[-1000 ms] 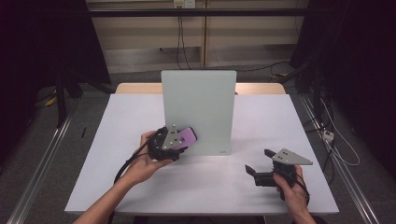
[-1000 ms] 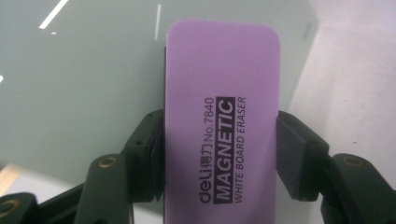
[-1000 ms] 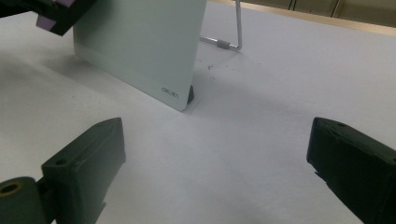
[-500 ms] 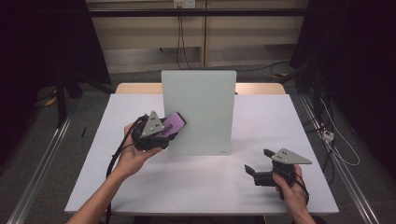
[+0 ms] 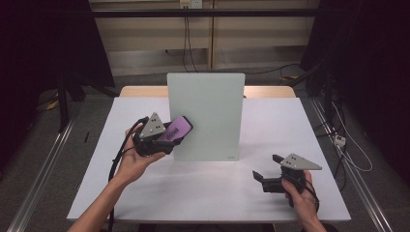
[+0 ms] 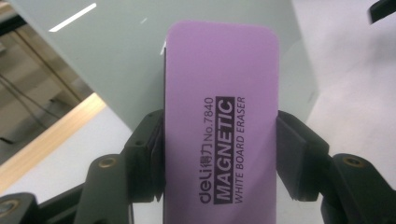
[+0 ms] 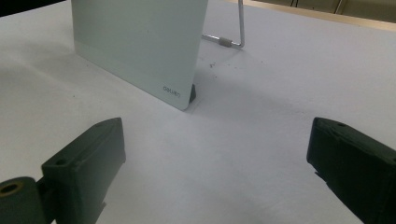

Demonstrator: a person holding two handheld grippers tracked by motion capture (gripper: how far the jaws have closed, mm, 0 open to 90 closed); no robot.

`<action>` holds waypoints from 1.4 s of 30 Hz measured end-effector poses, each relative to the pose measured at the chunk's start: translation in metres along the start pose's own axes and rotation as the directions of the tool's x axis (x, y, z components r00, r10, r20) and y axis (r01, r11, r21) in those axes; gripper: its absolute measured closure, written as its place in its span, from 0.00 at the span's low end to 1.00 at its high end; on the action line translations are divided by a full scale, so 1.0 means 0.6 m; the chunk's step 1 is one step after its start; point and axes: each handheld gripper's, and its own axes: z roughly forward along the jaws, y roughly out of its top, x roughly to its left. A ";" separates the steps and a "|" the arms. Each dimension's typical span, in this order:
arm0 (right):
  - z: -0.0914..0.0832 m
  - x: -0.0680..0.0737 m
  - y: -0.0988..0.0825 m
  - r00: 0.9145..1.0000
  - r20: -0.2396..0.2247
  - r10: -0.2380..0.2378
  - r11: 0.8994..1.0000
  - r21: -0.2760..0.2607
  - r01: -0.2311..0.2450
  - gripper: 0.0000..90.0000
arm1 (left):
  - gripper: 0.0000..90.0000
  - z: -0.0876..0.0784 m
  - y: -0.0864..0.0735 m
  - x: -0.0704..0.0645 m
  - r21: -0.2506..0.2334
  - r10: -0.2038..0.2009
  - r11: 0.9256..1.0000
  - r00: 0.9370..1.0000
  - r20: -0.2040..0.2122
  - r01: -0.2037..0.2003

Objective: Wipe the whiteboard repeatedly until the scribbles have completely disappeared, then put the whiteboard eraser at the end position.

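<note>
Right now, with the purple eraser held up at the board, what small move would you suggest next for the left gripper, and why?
Probably ease the left gripper forward so the eraser lies flat on the board. It is clamped between the jaws by the board's left edge; contact can't be confirmed. The right gripper rests open on the table.

Left tool [image 5: 170,137], eraser [image 5: 175,129] now higher, leftward

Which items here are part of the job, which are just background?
In the job:
- purple eraser, clamped in the left gripper
- upright whiteboard, eraser at its left edge
- right gripper, open and empty, low over the table

Just lying about:
- cables on the back wall
- plug block on the floor
</note>
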 end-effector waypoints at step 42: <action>0.005 -0.001 0.002 0.999 -0.032 -0.006 1.000 0.001 0.006 0.05 | 0.45 0.042 0.002 -0.048 0.265 -0.095 0.964 0.964 0.247 0.028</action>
